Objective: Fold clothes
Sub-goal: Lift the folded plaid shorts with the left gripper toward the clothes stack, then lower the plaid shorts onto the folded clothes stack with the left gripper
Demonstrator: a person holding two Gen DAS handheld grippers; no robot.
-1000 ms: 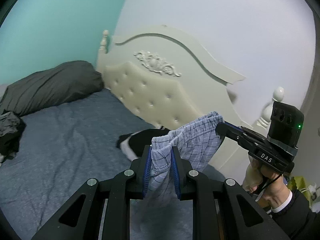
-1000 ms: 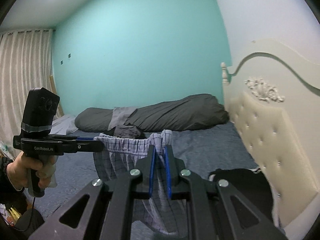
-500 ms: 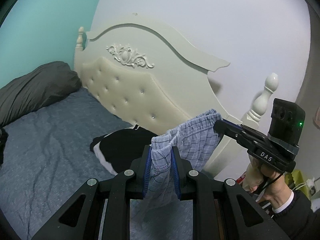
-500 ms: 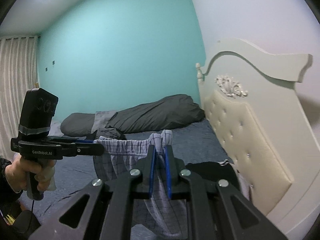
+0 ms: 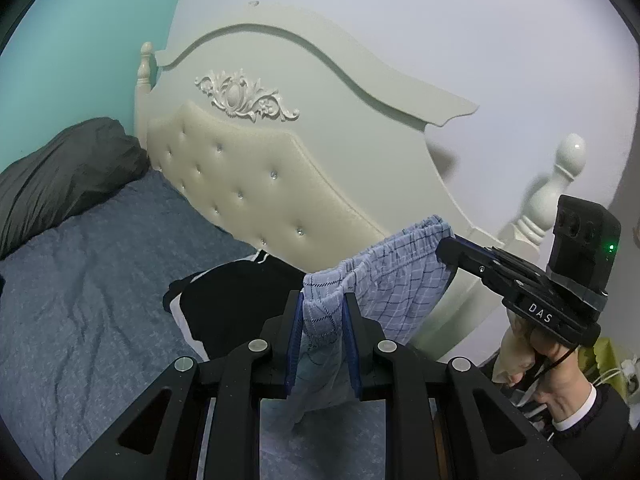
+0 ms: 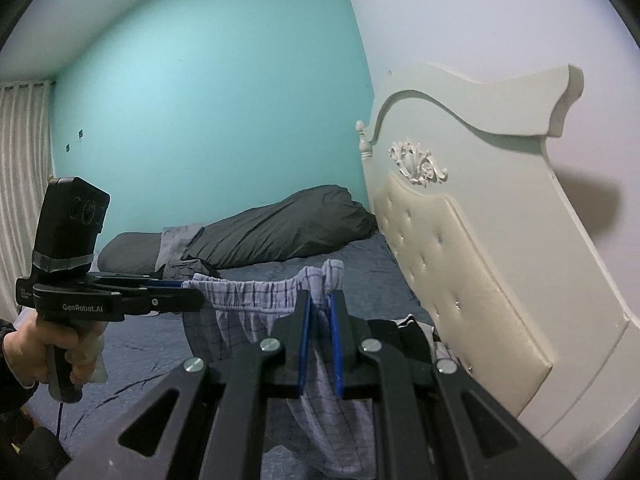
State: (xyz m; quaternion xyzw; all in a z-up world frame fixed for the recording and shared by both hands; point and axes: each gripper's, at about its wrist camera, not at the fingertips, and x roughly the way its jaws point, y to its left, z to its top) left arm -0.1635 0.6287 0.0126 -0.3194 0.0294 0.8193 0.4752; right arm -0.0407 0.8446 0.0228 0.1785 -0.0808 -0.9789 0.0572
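Both hand-held grippers swing toward the headboard (image 5: 256, 176), carrying the plaid shorts (image 5: 404, 276). Left hand-held gripper (image 5: 322, 316) and right hand-held gripper (image 6: 320, 312) each clamp a waistband end, shorts hanging over the bed (image 5: 80, 300), above a black garment (image 5: 236, 300).

Two fisheye wrist cameras, each looking forward along its own gripper's fingers over a bed.

The left wrist view sits close behind the left gripper (image 5: 322, 306) and faces slightly down toward the cream tufted headboard with a carved scroll ornament (image 5: 256, 184), seen nearly face-on, with the right gripper (image 5: 447, 249) entering from its right edge. The right wrist view sits close behind the right gripper (image 6: 319, 299) and looks along the bed toward the turquoise wall (image 6: 208, 120), the headboard (image 6: 460, 256) raking past on its right and the left gripper (image 6: 188, 296) at its left. Both share the blue checked cotton shorts (image 5: 404, 276) (image 6: 248, 300), the slate-blue bedspread (image 5: 80, 280) (image 6: 160, 344) and the dark grey rolled duvet (image 5: 60, 172) (image 6: 280, 232).
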